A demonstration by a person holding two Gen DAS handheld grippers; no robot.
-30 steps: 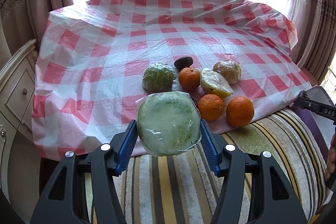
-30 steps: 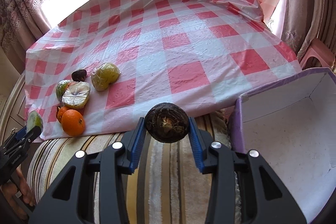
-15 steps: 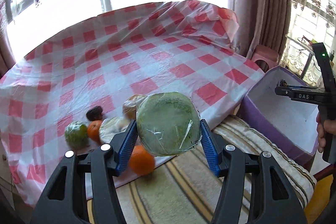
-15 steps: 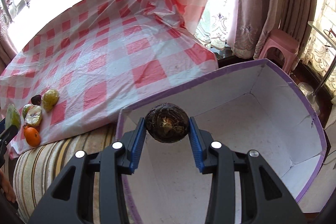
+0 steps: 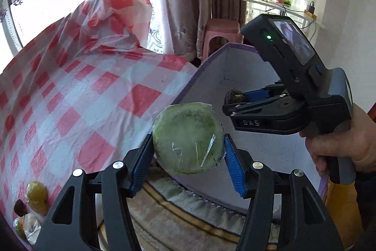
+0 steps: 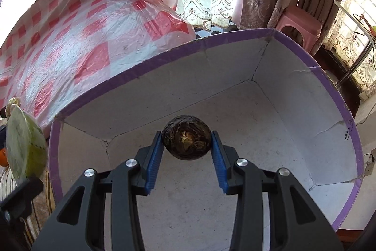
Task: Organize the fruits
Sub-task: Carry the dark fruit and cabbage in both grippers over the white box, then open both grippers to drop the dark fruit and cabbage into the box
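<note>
My left gripper [image 5: 188, 157] is shut on a plastic-wrapped green round fruit [image 5: 188, 138] and holds it at the near left rim of the purple-edged white box [image 5: 206, 67]. My right gripper [image 6: 187, 145] is shut on a dark brown round fruit [image 6: 186, 137] and holds it inside the box [image 6: 282, 109], above its white floor. The right gripper with its dark fruit [image 5: 233, 95] shows in the left wrist view over the box. The green fruit [image 6: 23, 145] shows at the left edge of the right wrist view.
The red-and-white checked cloth [image 5: 70, 86] covers the table left of the box. Several wrapped fruits [image 5: 35, 199] lie at its near left corner. A striped cushion [image 5: 188, 215] lies below the left gripper. A pink stool [image 6: 298, 22] and curtains stand behind the box.
Both grippers have swung right with their fruits. The right gripper has gone deeper into the box; the left gripper has come up to the box's left rim.
</note>
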